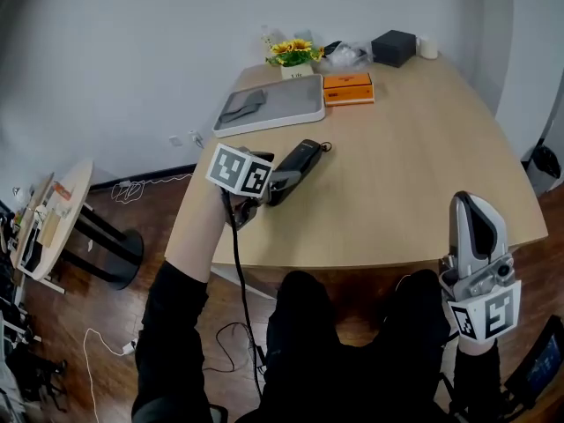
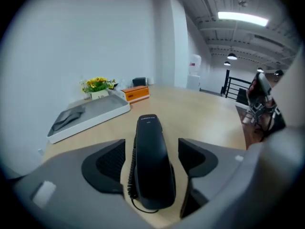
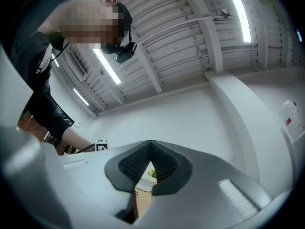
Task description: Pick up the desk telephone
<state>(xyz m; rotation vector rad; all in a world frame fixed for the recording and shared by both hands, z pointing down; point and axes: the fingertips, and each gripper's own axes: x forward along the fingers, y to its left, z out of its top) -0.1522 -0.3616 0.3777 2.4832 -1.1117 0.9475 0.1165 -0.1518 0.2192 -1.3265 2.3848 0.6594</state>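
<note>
The desk telephone's black handset lies near the front left of the wooden table, a coiled cord along its side. My left gripper reaches down over it. In the left gripper view the handset lies lengthwise between the two pads, with a narrow gap on each side, so my left gripper is open around it. My right gripper is off the table's front right corner, pointing upward, its tips together with nothing held. The right gripper view shows that gripper shut against wall and ceiling.
At the table's back stand a white tray holding a grey cloth, an orange box, a flower pot, a black box and a white cup. A round side table is at the left. A black cable hangs off the front edge.
</note>
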